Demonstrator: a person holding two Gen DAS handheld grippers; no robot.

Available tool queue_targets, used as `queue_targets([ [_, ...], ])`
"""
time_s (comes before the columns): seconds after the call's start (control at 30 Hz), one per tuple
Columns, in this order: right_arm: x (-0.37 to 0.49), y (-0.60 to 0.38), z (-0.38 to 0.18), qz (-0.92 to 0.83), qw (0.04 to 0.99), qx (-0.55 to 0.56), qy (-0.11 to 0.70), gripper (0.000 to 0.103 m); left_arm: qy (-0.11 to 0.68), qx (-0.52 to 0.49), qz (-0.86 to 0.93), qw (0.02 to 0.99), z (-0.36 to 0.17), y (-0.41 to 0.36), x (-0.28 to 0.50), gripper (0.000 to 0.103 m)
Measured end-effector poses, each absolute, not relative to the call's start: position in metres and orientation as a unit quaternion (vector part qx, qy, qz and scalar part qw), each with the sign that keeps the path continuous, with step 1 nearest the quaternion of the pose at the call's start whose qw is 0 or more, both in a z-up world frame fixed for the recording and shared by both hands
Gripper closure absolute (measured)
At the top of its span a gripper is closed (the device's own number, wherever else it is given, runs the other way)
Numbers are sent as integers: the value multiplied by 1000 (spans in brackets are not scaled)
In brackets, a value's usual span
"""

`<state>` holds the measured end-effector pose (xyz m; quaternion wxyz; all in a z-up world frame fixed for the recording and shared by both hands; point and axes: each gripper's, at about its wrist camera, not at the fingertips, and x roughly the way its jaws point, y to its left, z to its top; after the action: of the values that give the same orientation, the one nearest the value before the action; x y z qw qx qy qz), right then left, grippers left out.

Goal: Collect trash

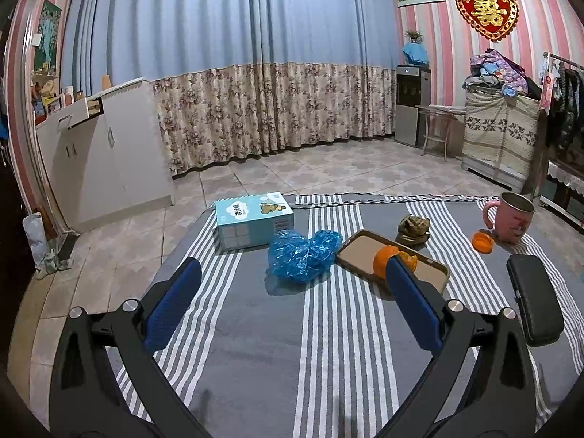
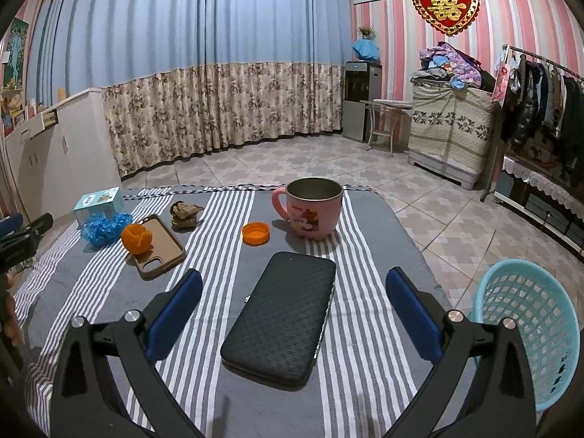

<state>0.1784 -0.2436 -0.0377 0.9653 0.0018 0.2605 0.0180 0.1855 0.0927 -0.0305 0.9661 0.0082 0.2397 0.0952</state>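
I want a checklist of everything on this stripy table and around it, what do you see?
Surface: striped cloth, flat.
Job's things: orange peel on phone case; blue plastic wrap; brown wad; orange cap; blue basket at the right edge.
Clutter: pink mug, black case, tissue box.
Grippers: left gripper, right gripper open, empty.
Cables: nothing seen.
Surroundings: curtains, tiled floor.

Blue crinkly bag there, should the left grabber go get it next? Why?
Probably yes: the left gripper is open and empty, and the crumpled blue bag lies loose just ahead between its fingers. Easing forward to close on it seems sensible; the basket waits on the right.
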Motion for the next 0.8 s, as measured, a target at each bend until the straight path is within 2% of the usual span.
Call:
queue_targets([
  [0.8,218,-223,-68,39,955,11,294,5,291,-7,72,954,-62,106,208,6],
])
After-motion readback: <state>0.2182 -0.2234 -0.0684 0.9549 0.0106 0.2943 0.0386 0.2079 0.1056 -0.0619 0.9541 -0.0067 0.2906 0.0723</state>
